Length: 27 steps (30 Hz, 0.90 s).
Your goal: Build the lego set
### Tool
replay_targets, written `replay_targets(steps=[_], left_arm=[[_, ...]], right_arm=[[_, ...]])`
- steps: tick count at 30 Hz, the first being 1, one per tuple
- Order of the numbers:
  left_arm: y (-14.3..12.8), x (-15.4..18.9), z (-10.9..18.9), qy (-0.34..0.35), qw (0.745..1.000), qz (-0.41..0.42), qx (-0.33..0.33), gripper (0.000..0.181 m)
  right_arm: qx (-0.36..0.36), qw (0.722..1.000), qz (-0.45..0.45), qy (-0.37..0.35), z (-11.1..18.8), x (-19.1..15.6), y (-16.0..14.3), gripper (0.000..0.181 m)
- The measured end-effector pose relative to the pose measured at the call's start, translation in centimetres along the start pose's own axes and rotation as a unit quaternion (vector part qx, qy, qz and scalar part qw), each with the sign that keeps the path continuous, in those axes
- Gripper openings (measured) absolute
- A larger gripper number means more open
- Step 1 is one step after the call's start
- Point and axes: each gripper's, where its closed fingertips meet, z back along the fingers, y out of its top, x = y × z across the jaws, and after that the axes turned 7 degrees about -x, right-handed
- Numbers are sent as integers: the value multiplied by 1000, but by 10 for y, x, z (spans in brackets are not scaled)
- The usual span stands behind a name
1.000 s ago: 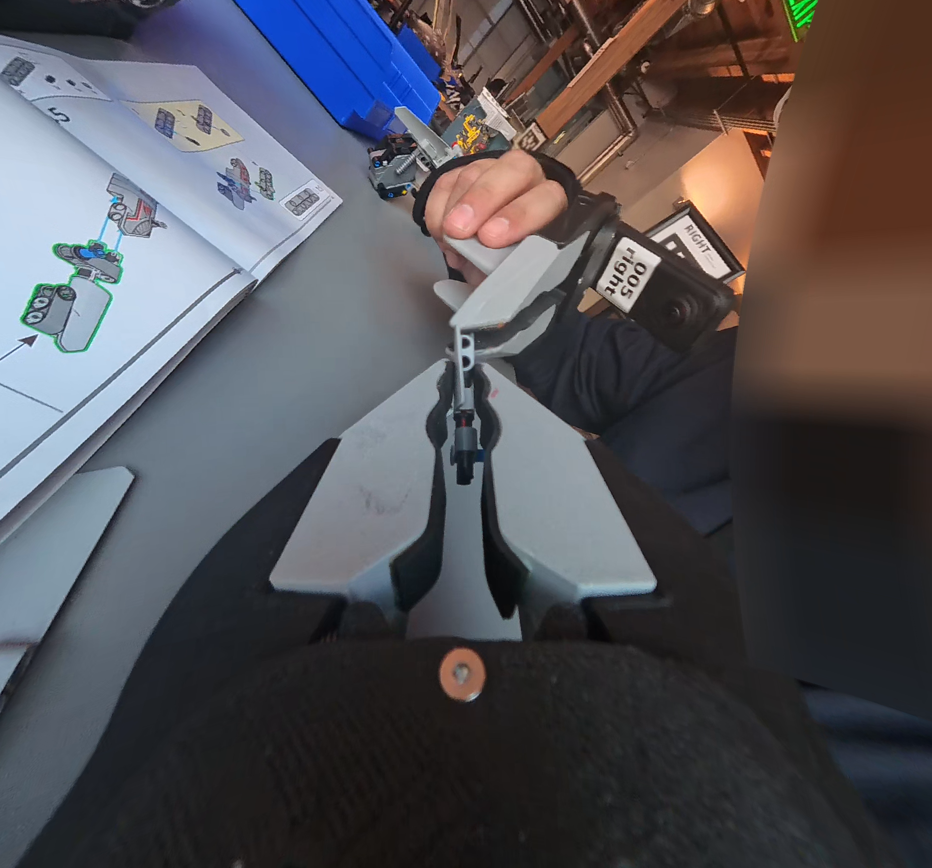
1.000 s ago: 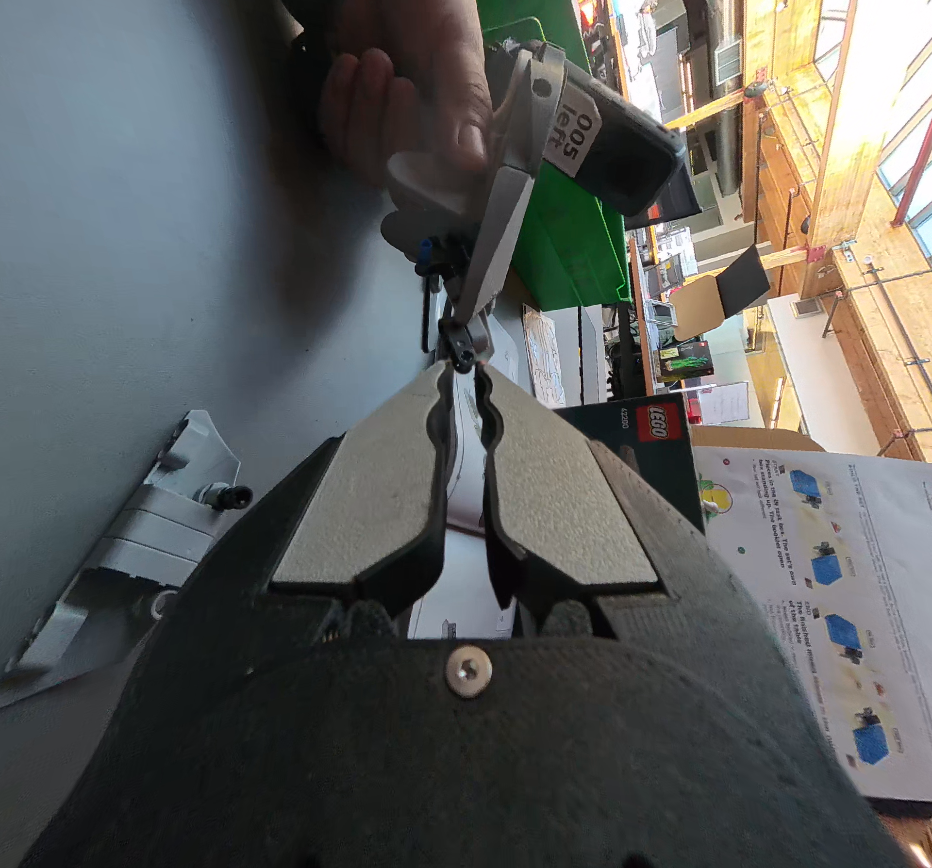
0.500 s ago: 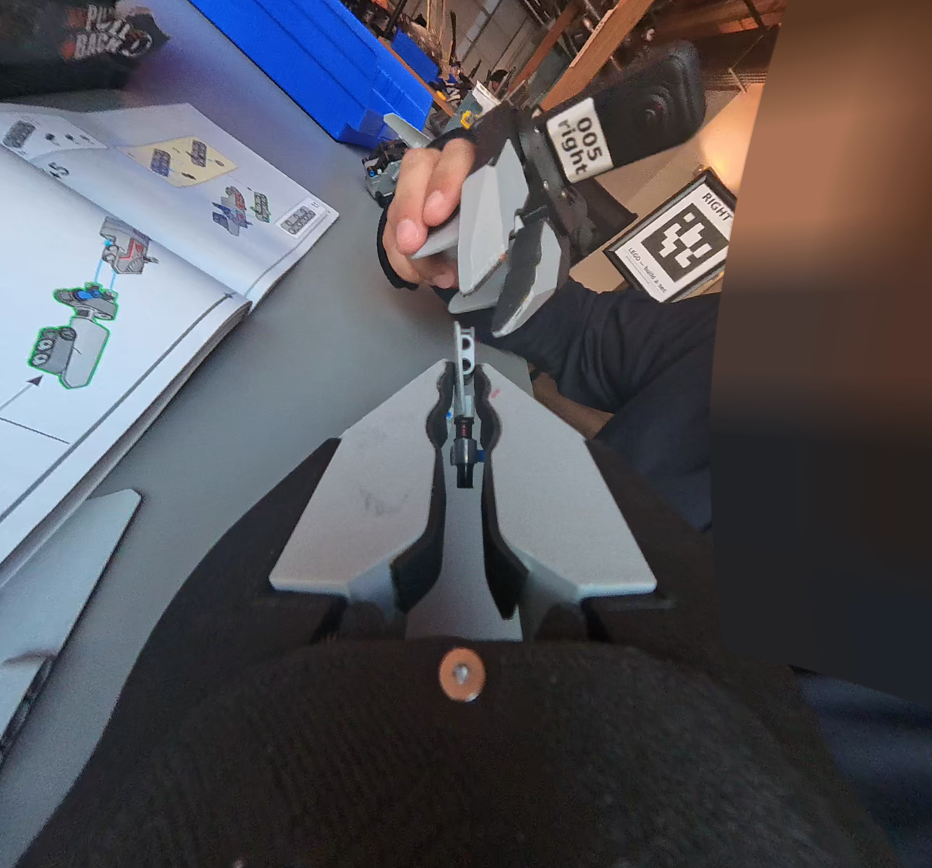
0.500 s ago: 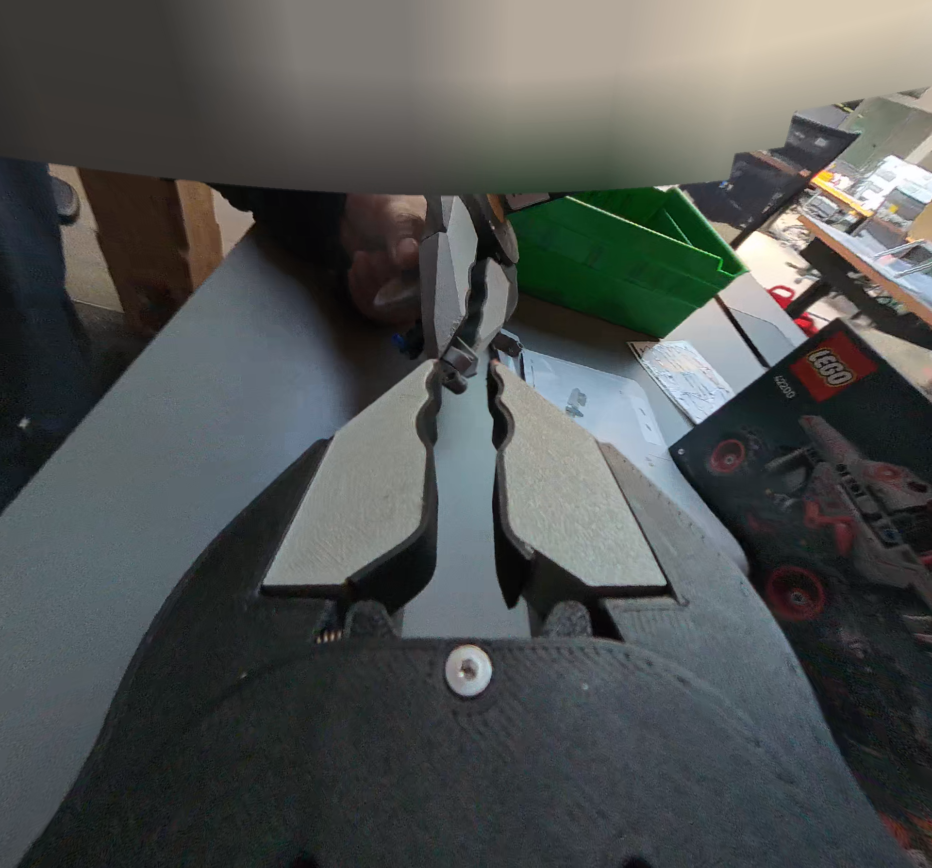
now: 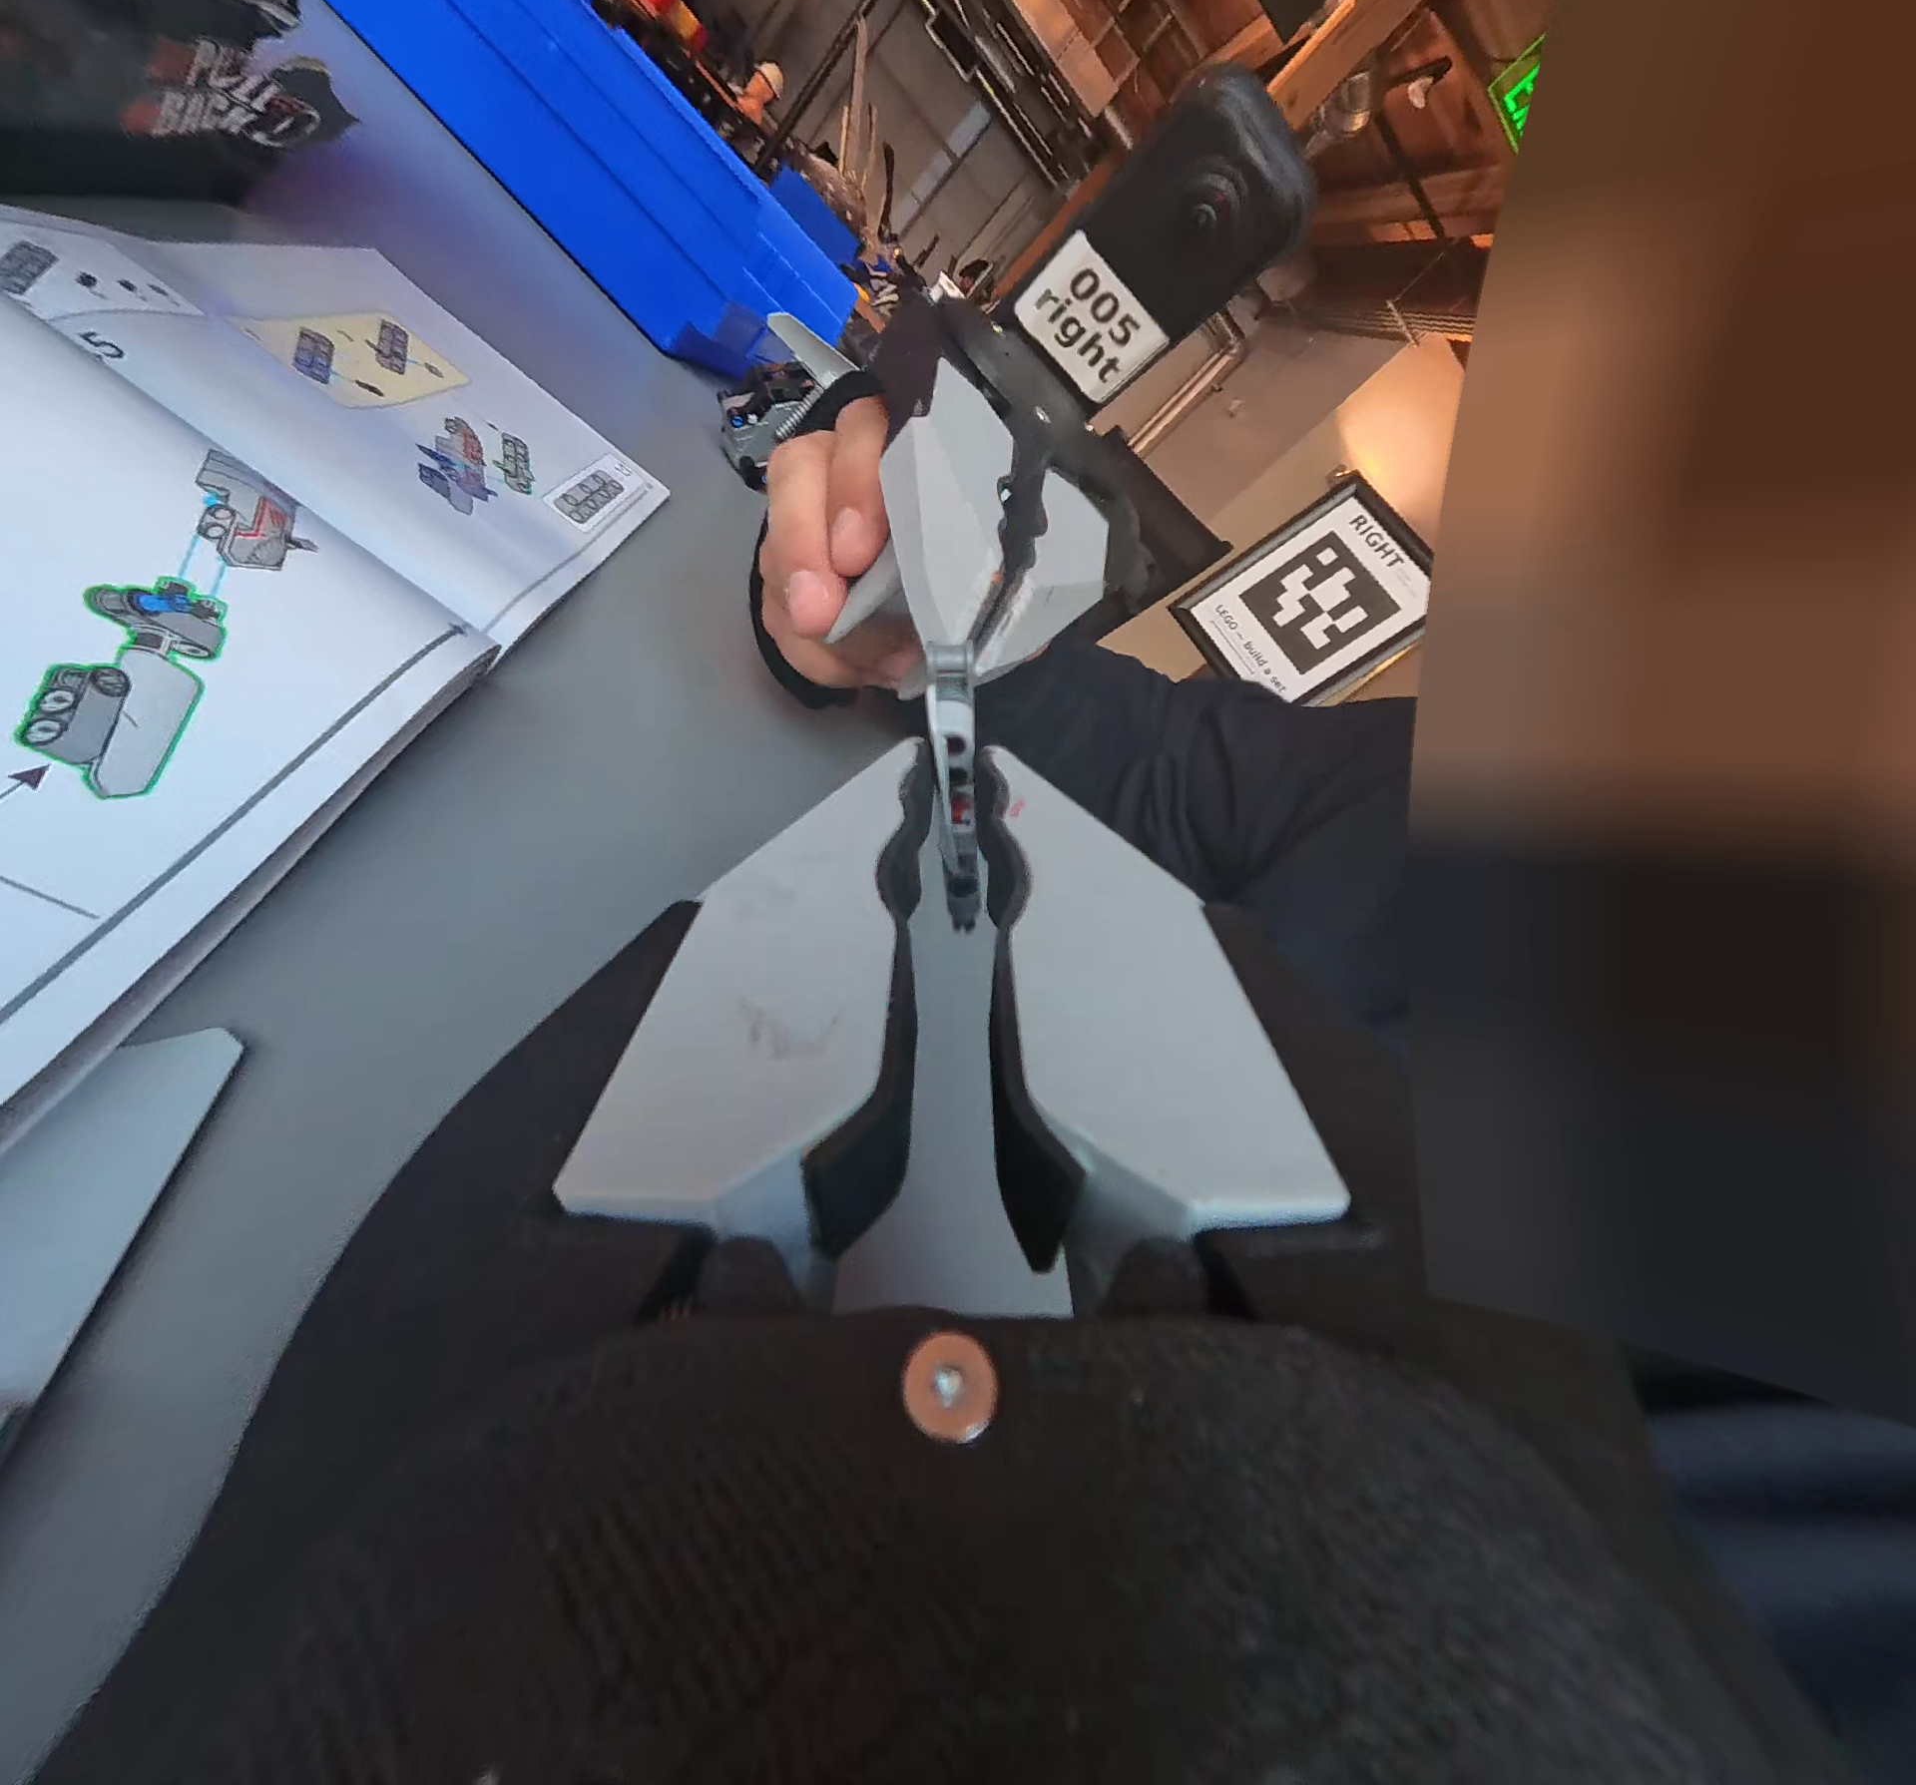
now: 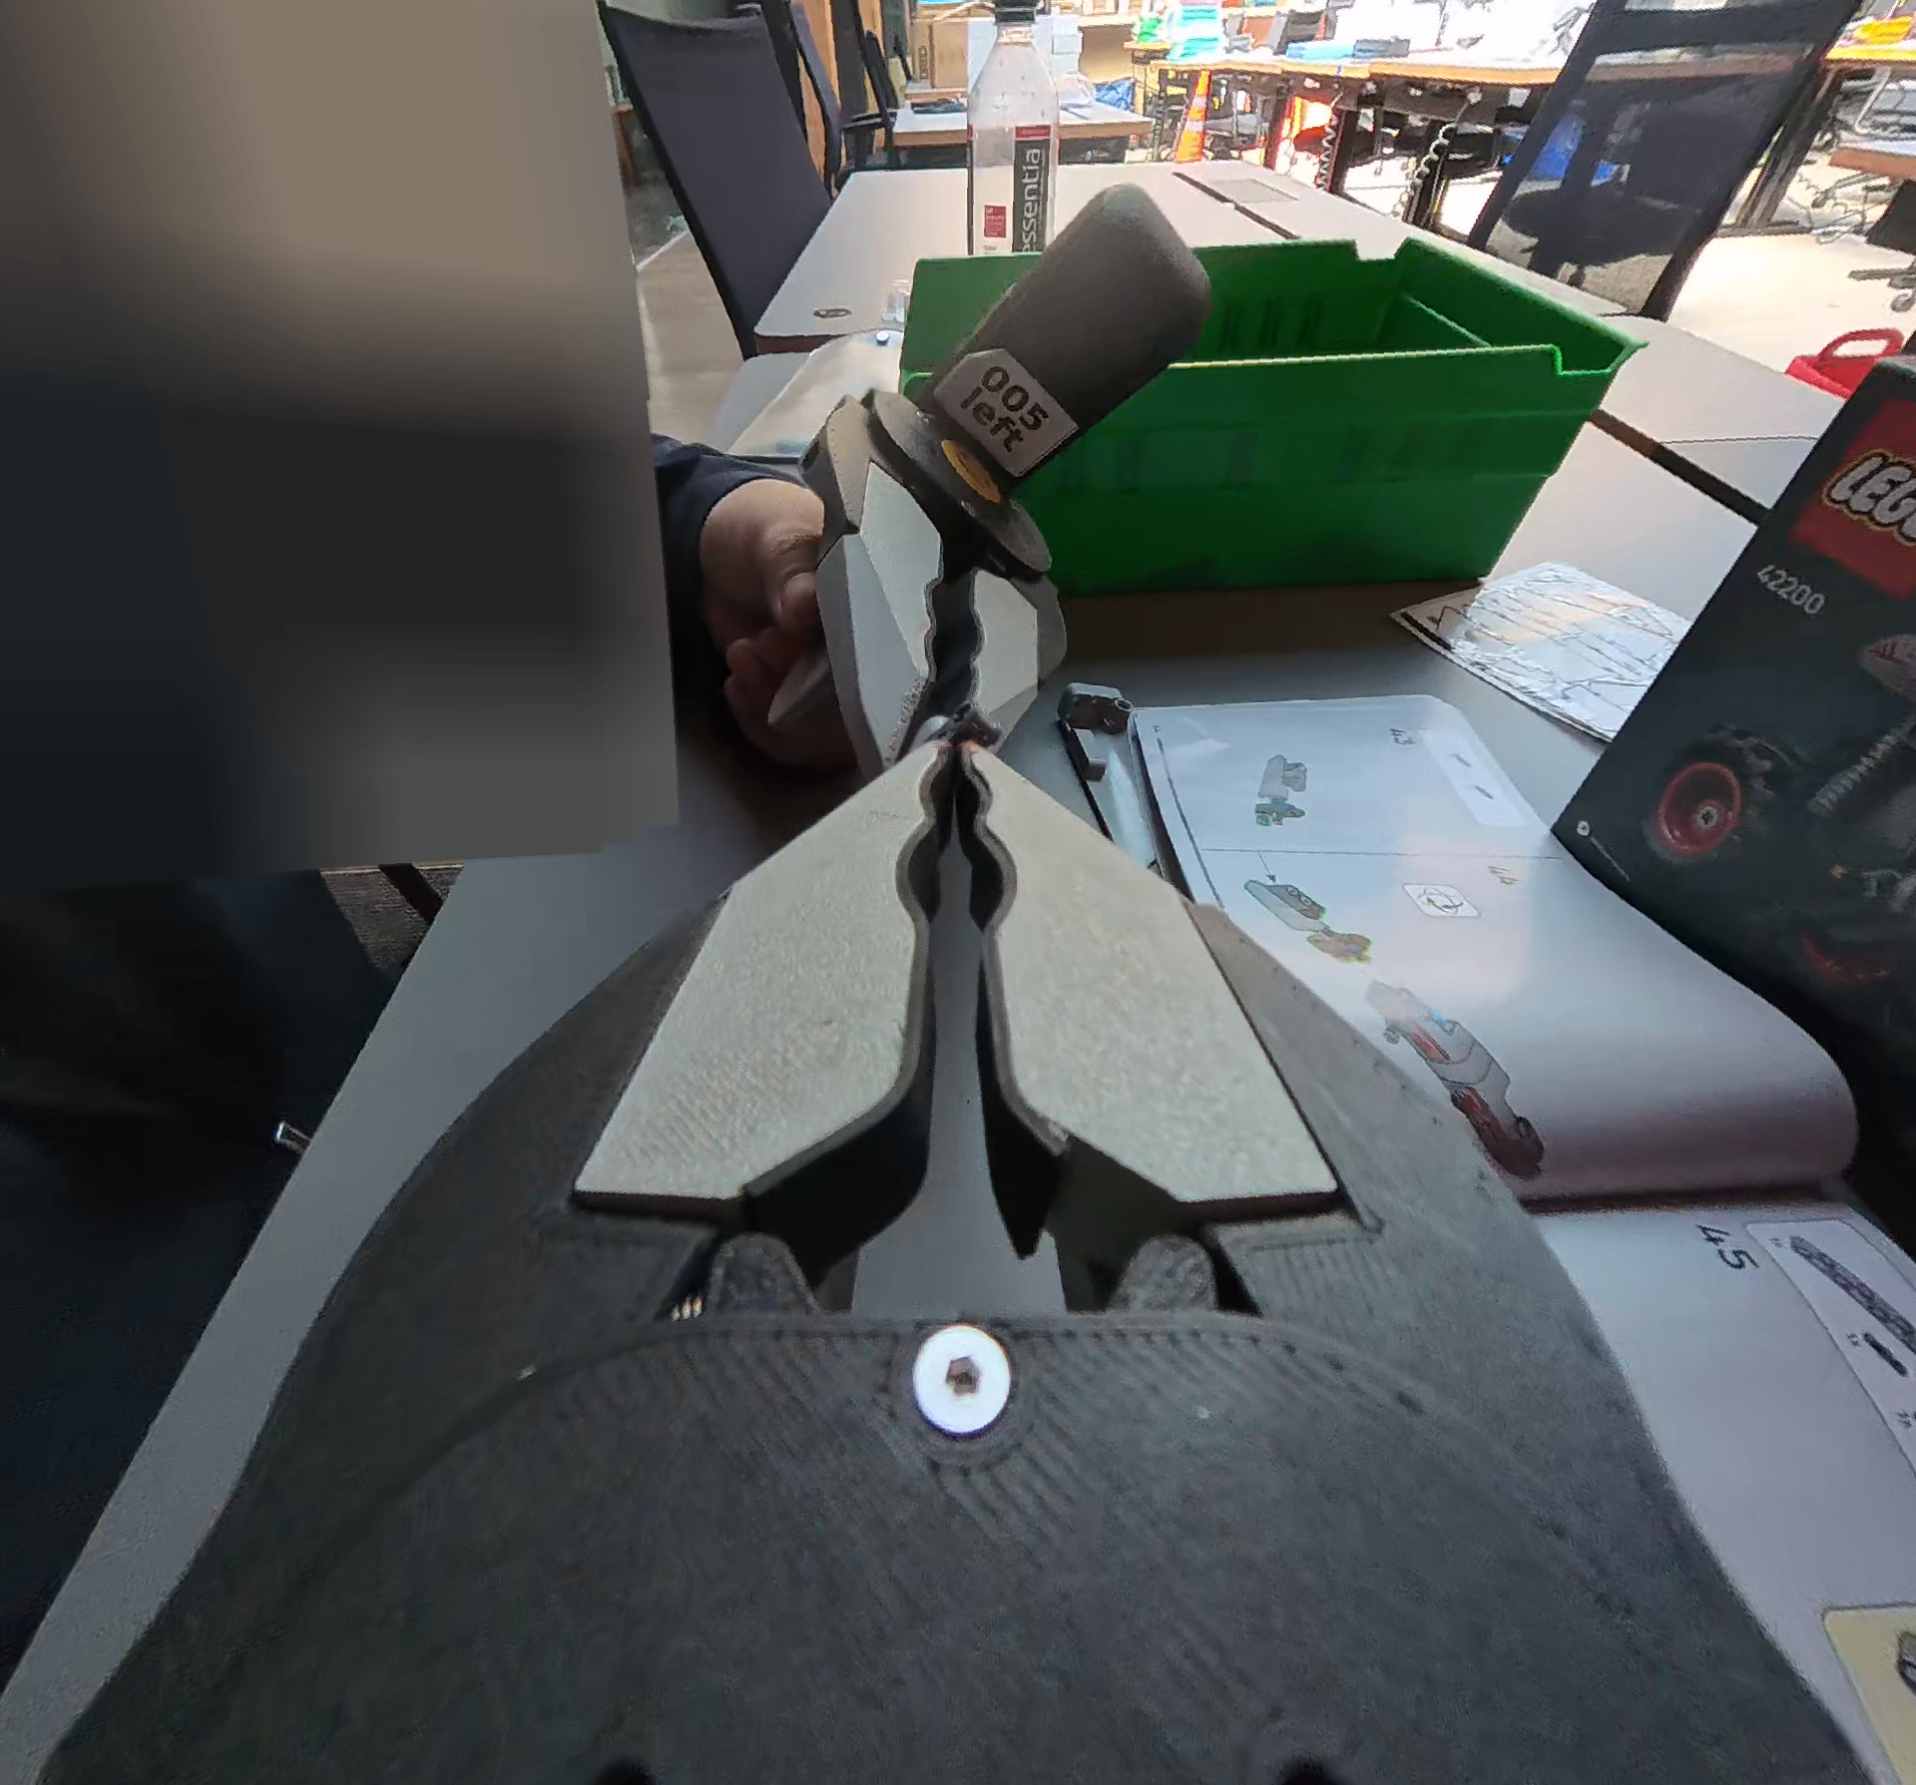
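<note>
In the left wrist view my left gripper (image 5: 950,769) is shut on a thin grey lego beam (image 5: 950,714) with dark pins, held upright above the grey table (image 5: 581,802). The beam's far end sticks out past the fingertips. My right gripper (image 5: 959,649) comes in from beyond and its tips pinch that far end. In the right wrist view my right gripper (image 6: 960,763) has its jaws almost touching. The left gripper (image 6: 959,732) meets it tip to tip, and only a sliver of the piece (image 6: 971,728) shows between them.
An open instruction booklet (image 5: 259,543) lies on the left, also in the right wrist view (image 6: 1400,906). Blue bins (image 5: 581,128), a part-built model (image 5: 767,408), a green bin (image 6: 1296,450), the lego box (image 6: 1783,802), a dark loose piece (image 6: 1089,709) and a bottle (image 6: 1011,97) are around. Both grippers' tips are close together, under 4 cm apart.
The right gripper had drawn back and opened half a second ago. It has turned, come back to the beam's far end and shut on it. The left gripper kept its hold.
</note>
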Motion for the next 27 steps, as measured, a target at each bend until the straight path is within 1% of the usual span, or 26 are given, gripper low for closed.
replay_targets(steps=[1, 6, 18, 23, 25, 27], left_arm=[[-1, 0, -1, 3, 1000, -7, -3, 5], [-5, 5, -4, -2, 1000, -19, -16, 5], [0, -1, 2, 28, 999, -39, -4, 5], [10, -3, 10, 44, 997, -54, 24, 5], [8, -2, 9, 44, 997, -59, 15, 5], [0, 1, 4, 36, 997, -61, -9, 5]], right_arm=[[-2, 1000, -3, -1, 0, 0, 0, 0], [-5, 1000, 15, -20, 0, 2, 1, 0], [10, 1000, -7, -8, 6, 6, 1, 2], [6, 1000, -19, 1, 5, 8, -3, 12], [12, 1000, -22, 10, 4, 5, -1, 19], [15, 1000, 1, 14, 5, 0, 2, 17]])
